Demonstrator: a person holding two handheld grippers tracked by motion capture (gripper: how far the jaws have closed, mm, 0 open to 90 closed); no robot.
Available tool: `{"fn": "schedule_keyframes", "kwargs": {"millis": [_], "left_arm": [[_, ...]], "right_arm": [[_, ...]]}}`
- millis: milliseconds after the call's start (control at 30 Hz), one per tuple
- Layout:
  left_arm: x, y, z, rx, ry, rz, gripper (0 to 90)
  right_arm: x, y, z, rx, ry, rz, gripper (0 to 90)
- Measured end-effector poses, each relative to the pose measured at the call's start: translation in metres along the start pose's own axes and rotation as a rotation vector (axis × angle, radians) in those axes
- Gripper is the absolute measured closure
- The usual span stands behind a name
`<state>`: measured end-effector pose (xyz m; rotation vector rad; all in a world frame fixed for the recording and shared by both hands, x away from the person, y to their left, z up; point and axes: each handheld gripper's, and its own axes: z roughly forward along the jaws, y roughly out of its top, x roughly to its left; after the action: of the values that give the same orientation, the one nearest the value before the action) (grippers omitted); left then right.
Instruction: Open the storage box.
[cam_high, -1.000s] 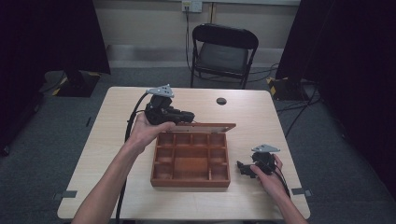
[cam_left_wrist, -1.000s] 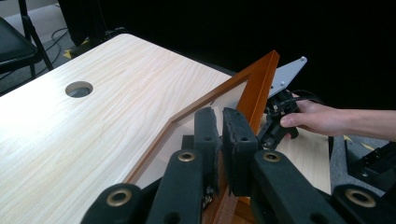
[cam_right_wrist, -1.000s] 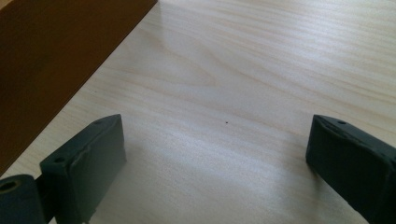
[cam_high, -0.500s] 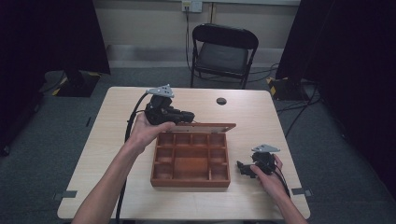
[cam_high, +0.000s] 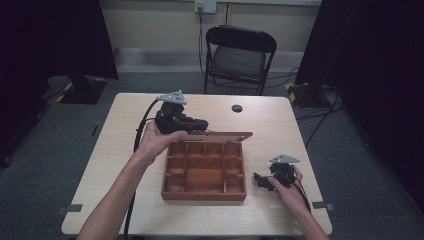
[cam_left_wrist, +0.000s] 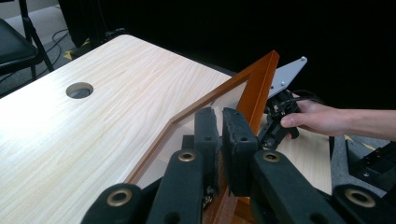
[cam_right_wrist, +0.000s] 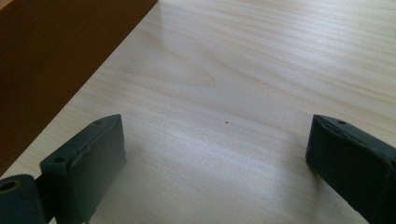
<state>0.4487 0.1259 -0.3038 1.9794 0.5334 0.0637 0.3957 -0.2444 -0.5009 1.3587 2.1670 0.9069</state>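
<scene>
A brown wooden box (cam_high: 202, 195) with several empty compartments sits in the middle of the table. Its lid (cam_high: 225, 136) stands raised along the box's far side. My left gripper (cam_high: 202, 123) reaches in from the left and is shut on the lid's edge. In the left gripper view the pads (cam_left_wrist: 220, 121) are pressed together on the orange frame of the lid (cam_left_wrist: 259, 79). My right gripper (cam_high: 260, 180) rests low on the table to the right of the box, open. Between its jaws (cam_right_wrist: 215, 149) is only bare tabletop, with the box's side wall (cam_right_wrist: 56, 56) on the left.
A round black cable hole (cam_high: 237, 108) lies in the tabletop behind the box. A black folding chair (cam_high: 240, 50) stands beyond the table's far edge. The left gripper's cable (cam_high: 142, 125) trails over the table's left half.
</scene>
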Motion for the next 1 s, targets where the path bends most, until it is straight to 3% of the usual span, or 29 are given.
{"fn": "schedule_keyframes", "kwargs": {"millis": [1000], "left_arm": [[0.001, -0.0001, -0.0003, -0.003, -0.006, -0.012, 85.5]], "right_arm": [[-0.0001, 0.0, 0.0, 0.0, 0.001, 0.0, 4.0]]}}
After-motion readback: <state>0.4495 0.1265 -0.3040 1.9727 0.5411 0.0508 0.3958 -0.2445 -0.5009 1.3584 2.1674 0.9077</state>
